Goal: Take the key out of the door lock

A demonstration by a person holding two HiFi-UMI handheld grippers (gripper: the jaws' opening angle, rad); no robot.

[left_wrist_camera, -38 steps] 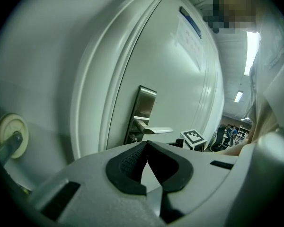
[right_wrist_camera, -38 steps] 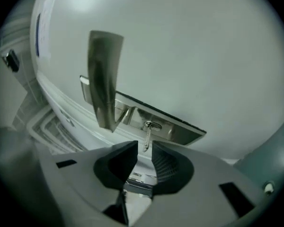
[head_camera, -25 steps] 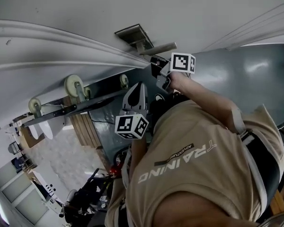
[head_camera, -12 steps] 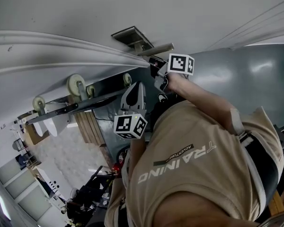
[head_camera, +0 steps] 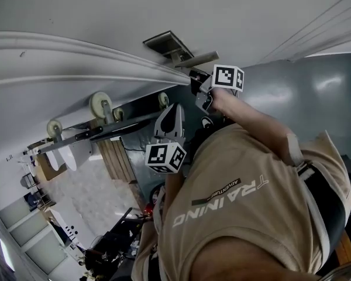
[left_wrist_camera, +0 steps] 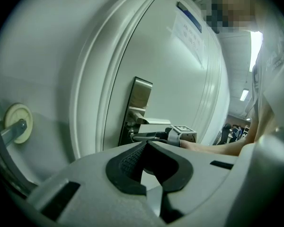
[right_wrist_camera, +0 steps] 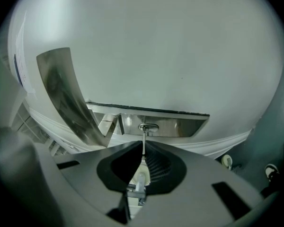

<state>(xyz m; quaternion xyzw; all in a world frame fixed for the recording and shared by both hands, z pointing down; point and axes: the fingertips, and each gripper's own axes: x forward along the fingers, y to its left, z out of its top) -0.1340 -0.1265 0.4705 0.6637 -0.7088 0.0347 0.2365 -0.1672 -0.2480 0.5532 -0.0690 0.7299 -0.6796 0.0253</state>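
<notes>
Jaws of right hand-held gripper (right_wrist_camera: 143, 145) pinched together on key (right_wrist_camera: 142, 135). Key shaft runs from keyhole in lock plate (right_wrist_camera: 180, 125) straight back between jaws, tip seated in lock. Lever handle (right_wrist_camera: 66, 93) left of keyhole. Left hand-held gripper (left_wrist_camera: 145, 144) nearer, off door (left_wrist_camera: 180, 79), jaws closed on nothing.

Our right gripper (right_wrist_camera: 143, 148), arm stretched forward, has its 2 jaws clamped on the key (right_wrist_camera: 142, 137); our left gripper (left_wrist_camera: 146, 144) sits nearer our chest, jaws together, empty.
</notes>
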